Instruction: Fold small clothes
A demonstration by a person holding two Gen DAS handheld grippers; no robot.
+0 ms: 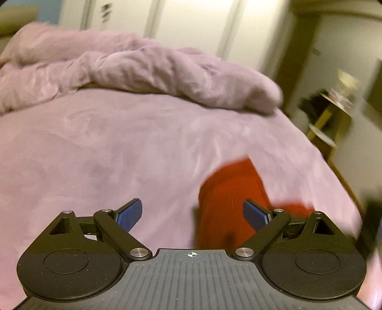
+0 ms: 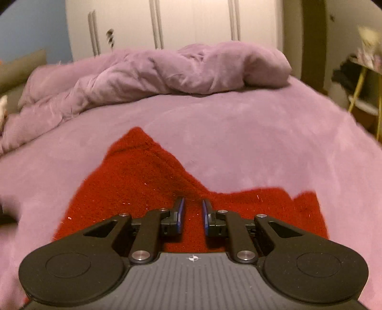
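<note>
A red knitted garment (image 2: pixel 133 181) lies spread on the pink bed sheet (image 2: pixel 262 143), one pointed part reaching away from me. My right gripper (image 2: pixel 193 200) hovers low over it, its blue pads a narrow gap apart, with only the cloth underneath showing between them. In the left wrist view the same red garment (image 1: pixel 229 190) appears blurred at the lower right. My left gripper (image 1: pixel 191 202) is open wide above the sheet (image 1: pixel 95 155); its right finger (image 1: pixel 255 212) overlaps the red cloth and its left finger is over bare sheet. Nothing sits between its pads.
A crumpled pink duvet (image 2: pixel 179 71) is heaped across the far side of the bed (image 1: pixel 143 69). White wardrobe doors (image 2: pixel 191 21) stand behind it. A yellow-framed side table (image 1: pixel 334 114) with clutter stands off the bed's right edge (image 2: pixel 365 90).
</note>
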